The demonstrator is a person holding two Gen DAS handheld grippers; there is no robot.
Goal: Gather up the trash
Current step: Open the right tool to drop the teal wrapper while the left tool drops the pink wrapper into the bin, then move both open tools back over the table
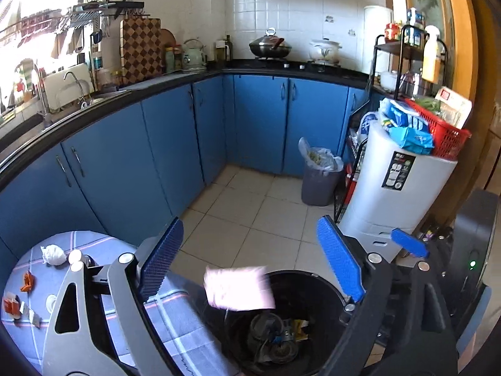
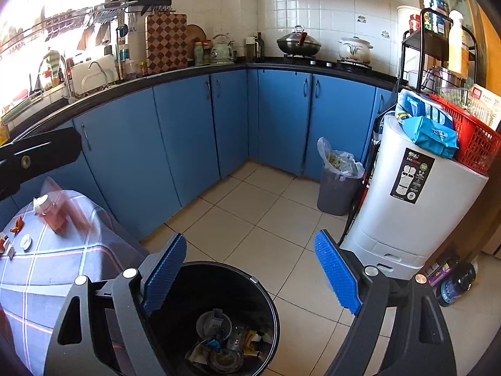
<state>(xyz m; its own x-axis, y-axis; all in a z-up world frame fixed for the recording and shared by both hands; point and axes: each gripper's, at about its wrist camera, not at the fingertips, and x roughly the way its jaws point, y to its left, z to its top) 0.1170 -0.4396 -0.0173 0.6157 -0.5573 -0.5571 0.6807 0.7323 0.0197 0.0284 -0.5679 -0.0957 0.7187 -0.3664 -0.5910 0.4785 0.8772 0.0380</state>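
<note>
Crumpled pink wrapper (image 1: 238, 287) over round black bin (image 1: 328, 285)

A low table (image 1: 175, 319) under a blue-grey checked cloth sits by the blue cabinets. On it lie a crumpled white wad (image 1: 53, 254), small orange scraps (image 1: 26, 282), a white cap (image 2: 25, 241) and some wrappers at the near edge (image 1: 12, 307). On the pale tiled floor (image 2: 250, 219) beside it stands a black bin (image 2: 219, 313) holding trash, and farther off a grey lined bin (image 2: 338, 188).
</note>
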